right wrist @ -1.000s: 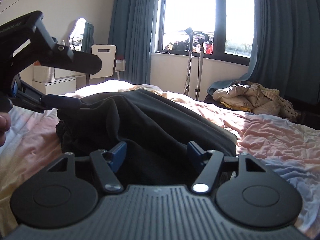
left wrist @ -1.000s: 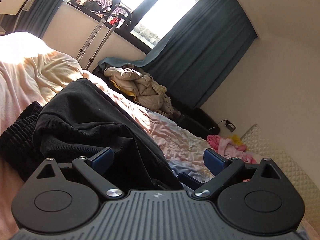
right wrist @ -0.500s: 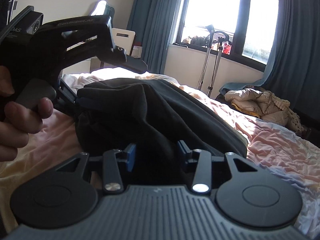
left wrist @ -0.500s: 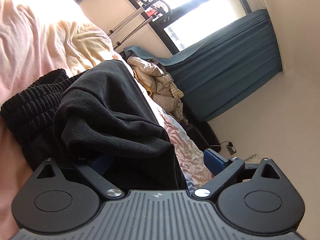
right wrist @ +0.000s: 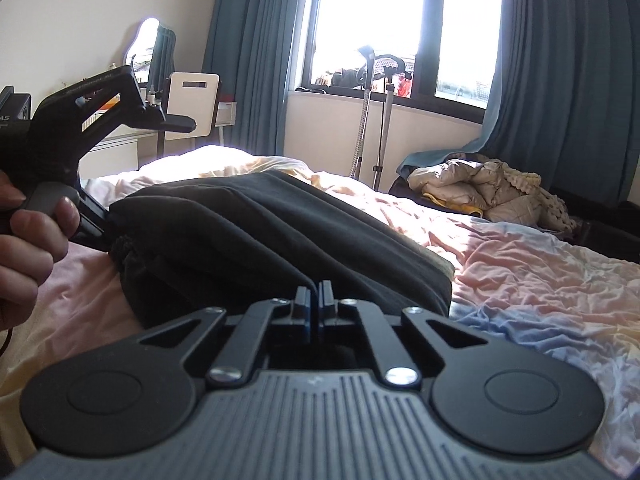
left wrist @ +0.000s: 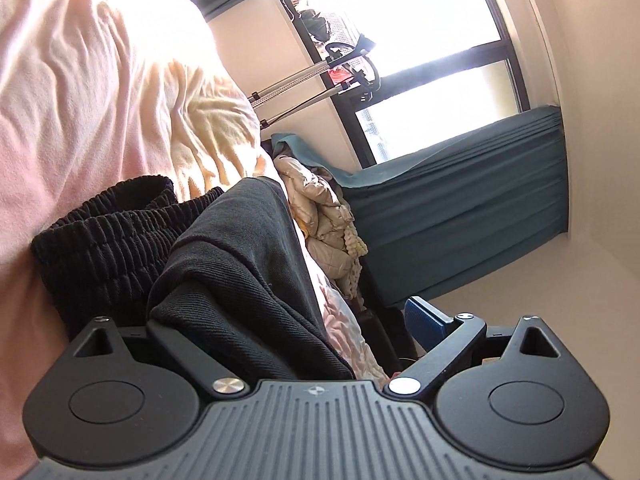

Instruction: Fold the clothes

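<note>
A bedroom, two views. In the left wrist view, a black garment (left wrist: 240, 264) is lying heaped across a pink bed (left wrist: 80, 92), its ribbed waistband (left wrist: 108, 236) bunching at centre left of the frame and a smoother twill fold running from the centre down to the lower middle. The left gripper (left wrist: 280, 320) is reaching into that fold with its fingers apart and closing: the fold is passing between them, draping over the left finger and hiding it, while the blue pad of the right finger (left wrist: 424, 322) is standing clear of the cloth at lower right. Beyond, a pale puffer jacket (left wrist: 320, 200) is sitting by teal curtains (left wrist: 460, 200).

In the right wrist view, a hand (right wrist: 28, 240) at the left edge is gripping the left gripper (right wrist: 96, 232), which is nosing into the garment's end at centre left. The garment's long axis is running from there down toward lower centre, where the right gripper (right wrist: 314, 300) is pinching a raised ridge of cloth, fingers together on it. Judged from this, each hand is working its own end, and the left clamp is what the coming lift is waiting on.
</note>
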`<state>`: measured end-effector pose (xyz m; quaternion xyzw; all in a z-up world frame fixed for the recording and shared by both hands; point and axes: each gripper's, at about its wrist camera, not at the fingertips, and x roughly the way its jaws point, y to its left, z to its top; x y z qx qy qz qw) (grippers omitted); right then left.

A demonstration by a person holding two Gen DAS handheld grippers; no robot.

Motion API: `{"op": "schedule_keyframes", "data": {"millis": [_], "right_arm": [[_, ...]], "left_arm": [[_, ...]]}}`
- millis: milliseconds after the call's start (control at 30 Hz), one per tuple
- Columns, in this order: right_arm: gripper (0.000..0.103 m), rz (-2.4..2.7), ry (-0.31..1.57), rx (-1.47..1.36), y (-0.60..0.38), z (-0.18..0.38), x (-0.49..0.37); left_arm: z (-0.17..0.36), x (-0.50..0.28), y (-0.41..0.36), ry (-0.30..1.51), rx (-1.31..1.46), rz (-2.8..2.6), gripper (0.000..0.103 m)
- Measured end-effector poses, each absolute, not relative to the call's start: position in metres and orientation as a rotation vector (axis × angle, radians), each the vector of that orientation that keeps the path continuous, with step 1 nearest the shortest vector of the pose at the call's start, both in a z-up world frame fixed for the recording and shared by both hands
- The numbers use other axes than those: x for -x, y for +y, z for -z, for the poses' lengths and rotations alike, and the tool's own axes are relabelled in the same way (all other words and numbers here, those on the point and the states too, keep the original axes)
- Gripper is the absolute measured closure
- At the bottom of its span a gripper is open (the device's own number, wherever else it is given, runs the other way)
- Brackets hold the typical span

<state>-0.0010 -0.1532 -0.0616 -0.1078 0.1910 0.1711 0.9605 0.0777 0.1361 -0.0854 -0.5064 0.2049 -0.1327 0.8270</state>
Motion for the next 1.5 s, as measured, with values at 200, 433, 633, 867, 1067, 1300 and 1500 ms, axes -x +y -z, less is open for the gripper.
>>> {"op": "schedule_keyframes", "data": {"millis": [200, 433, 633, 867, 1067, 1300, 1500], "right_arm": [[0.096, -0.305, 0.465, 0.273, -0.154, 0.081, -0.003], [0.095, -0.319, 0.505, 0.174, -0.166, 0.084, -0.003], [0.090, -0.320, 0.421, 0.092, -0.177, 0.060, 0.010], [0.090, -0.290, 0.236, -0.005, -0.184, 0.046, 0.004], [0.089, -0.273, 0.454, -0.081, -0.189, 0.087, -0.040], [0.089, -0.283, 0.486, -0.055, -0.181, 0.105, -0.037], [0.086, -0.296, 0.494, -0.055, -0.184, 0.098, -0.017]], "left_arm": [[0.086, -0.085, 0.141, 0.431, 1.042, 0.214, 0.053], [0.083, -0.078, 0.149, 0.409, 1.042, 0.203, 0.091], [0.079, -0.067, 0.150, 0.393, 1.047, 0.199, 0.092], [0.086, -0.070, 0.150, 0.438, 1.032, 0.116, 0.092], [0.083, -0.072, 0.140, 0.461, 0.884, 0.080, 0.089], [0.078, -0.055, 0.143, 0.495, 0.887, 0.092, 0.073], [0.065, -0.026, 0.147, 0.485, 0.955, 0.128, 0.018]]}}
